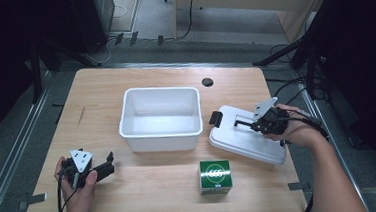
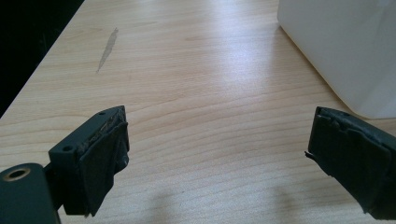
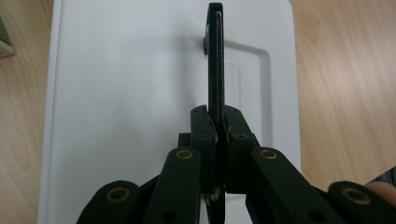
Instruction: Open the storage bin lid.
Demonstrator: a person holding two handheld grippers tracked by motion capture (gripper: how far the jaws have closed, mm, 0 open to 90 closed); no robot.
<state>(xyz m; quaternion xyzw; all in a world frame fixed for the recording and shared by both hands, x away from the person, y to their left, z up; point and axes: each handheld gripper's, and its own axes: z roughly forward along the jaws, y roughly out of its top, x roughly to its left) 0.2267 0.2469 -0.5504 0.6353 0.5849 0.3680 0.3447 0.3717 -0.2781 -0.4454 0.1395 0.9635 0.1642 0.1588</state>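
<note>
Right hand-held gripper (image 1: 246,124) clenched on the black handle (image 3: 215,60) of the white lid (image 1: 243,139); handle stood up on edge, pinched between both pads in the right gripper view. Lid lying on the desk (image 1: 100,97) to the right of the white bin (image 1: 160,119), skewed to the desk edges, near corner just beside the green box (image 1: 215,176). One black latch (image 1: 216,119) visible at the lid's far left end, close to the bin wall. Whether the lid rests fully flat or is slightly raised: cannot tell.

Left hand-held gripper (image 1: 111,164) released, jaws wide apart, nothing between them; low over bare wood at the front left of the desk, pointed toward the bin. Bin corner (image 2: 345,51) seen at upper right in the left gripper view, apart from the pads.

Bin upright near desk centre, interior showing nothing in it. Green box standing in front of the bin, near the front edge.
</note>
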